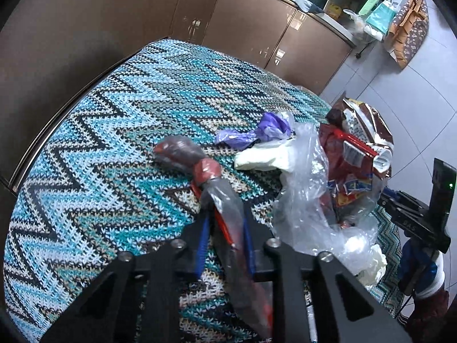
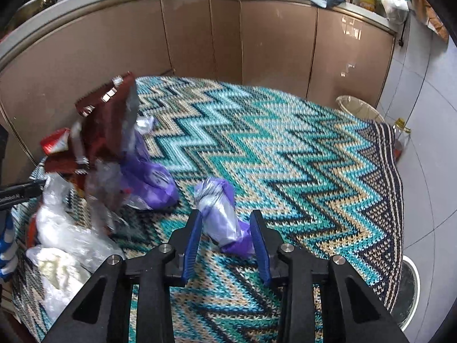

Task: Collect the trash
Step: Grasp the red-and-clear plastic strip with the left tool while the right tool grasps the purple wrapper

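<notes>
A table under a blue zigzag knit cloth [image 1: 100,157] holds scattered trash. My left gripper [image 1: 225,240] is shut on a long twisted grey and red wrapper [image 1: 185,151] whose far end rests on the cloth. To its right lie a purple bag [image 1: 257,131], white tissue [image 1: 265,157], a clear plastic bag [image 1: 308,200] and brown and red snack wrappers [image 1: 360,148]. My right gripper [image 2: 227,237] is open, its blue pads close on either side of a crumpled purple and clear bag [image 2: 220,214]. The same pile of wrappers [image 2: 108,131] stands left of it on the cloth [image 2: 285,157].
Brown cabinet doors [image 2: 271,43] run along the far side of the table. A pale wastebasket [image 2: 360,108] and a bottle [image 2: 401,137] stand on the tiled floor beyond the table's right edge. A cluttered counter [image 1: 337,8] runs above the cabinets.
</notes>
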Demonstrator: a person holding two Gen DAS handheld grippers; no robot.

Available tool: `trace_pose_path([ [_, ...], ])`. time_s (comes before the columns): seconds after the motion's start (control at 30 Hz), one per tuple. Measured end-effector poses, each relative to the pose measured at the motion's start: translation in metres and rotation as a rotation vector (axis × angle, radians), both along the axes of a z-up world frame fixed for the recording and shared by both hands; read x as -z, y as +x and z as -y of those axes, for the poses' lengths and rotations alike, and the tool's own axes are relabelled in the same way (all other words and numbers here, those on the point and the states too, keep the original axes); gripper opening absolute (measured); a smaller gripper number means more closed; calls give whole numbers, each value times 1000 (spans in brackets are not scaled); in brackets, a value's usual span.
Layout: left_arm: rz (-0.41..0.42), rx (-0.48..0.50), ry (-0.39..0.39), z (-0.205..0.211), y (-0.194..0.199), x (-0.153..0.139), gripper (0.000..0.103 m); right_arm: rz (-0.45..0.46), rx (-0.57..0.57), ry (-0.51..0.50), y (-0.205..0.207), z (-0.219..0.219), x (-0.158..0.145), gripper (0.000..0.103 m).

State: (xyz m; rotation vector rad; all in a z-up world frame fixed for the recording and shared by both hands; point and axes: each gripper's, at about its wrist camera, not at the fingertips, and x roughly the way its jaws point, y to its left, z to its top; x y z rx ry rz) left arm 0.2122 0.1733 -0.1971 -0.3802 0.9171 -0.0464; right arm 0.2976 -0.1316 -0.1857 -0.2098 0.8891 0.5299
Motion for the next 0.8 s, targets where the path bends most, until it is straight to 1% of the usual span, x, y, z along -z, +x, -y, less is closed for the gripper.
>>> trace_pose_path([
  [0.07, 8, -7, 5, 1, -4, -2, 13, -12, -2, 15, -1, 3, 0, 28],
  [0.2, 35, -35, 21, -1, -19, -10, 12, -7, -6, 11, -3, 3, -2, 22],
  [0.27, 55, -46, 34, -3, -31, -19, 12, -8, -10, 13, -7, 3, -3, 14],
  [0.33, 72, -54, 42, -7, -40, -28, 12, 2, -2, 8, -14, 5, -6, 12],
  [0.37, 83, -57, 47, -9, -47, -34, 12, 8, 3, 11, -18, 7, -8, 3],
  [0.53, 129, -67, 65, -13, -72, -59, 12, 9, 48, 43, -26, 16, -14, 3],
  [0.57, 137, -68, 69, -14, -76, -62, 12, 7, 54, 63, -26, 18, -15, 9],
  [0.6, 144, -69, 74, -14, -79, -64, 12, 0, 62, 88, -25, 20, -16, 25],
  [0.63, 152, -69, 81, -14, -83, -67, 12, 3, 74, 104, -25, 21, -18, 35],
  [0.67, 155, -68, 85, -15, -86, -68, 12, 8, 78, 107, -25, 21, -19, 48],
  [0.8, 157, -76, 91, -19, -91, -70, 12, -1, 50, 103, -21, 10, -16, 49],
])
